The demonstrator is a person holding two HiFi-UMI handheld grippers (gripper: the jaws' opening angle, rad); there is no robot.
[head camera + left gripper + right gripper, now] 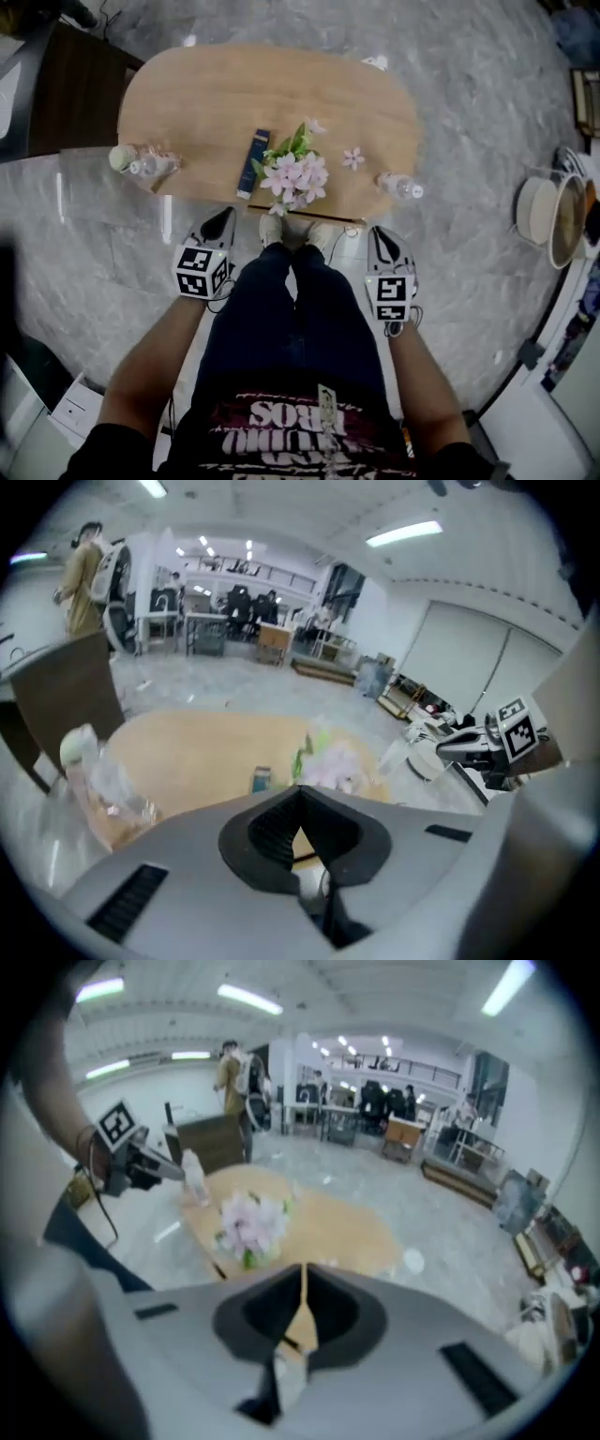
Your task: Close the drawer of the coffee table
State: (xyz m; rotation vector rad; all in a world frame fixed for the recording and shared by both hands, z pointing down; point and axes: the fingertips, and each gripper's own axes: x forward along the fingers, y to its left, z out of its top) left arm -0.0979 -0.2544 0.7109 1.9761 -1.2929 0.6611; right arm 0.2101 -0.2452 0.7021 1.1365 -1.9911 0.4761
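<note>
1. A dark cabinet [70,89] stands at the far left, beside the left end of the coffee table [206,94]. The table is an oval of light wood on the grey marbled floor [469,112].
2. Clear plastic bottles [142,162] lie at the table's left edge.
3. The left gripper [225,216] is held in front of the table's near edge and points toward it. In the left gripper view [300,799] its jaws are pressed together with nothing between them.
4. A slim blue box [253,161] lies on the tabletop just left of a bunch of pink flowers [296,174].
5. The person's shoes [295,230] stand at the near edge. A thin dark strip [314,218] runs along that edge, and whether it is the drawer front cannot be told from above.
6. The right gripper [378,232] is held level with the left one and also points at the table. In the right gripper view [304,1279] its jaws are closed tight on nothing.
7. A single bottle [401,187] lies at the table's right end.
8. Round containers [553,211] sit on the floor, well apart to the right.
</note>
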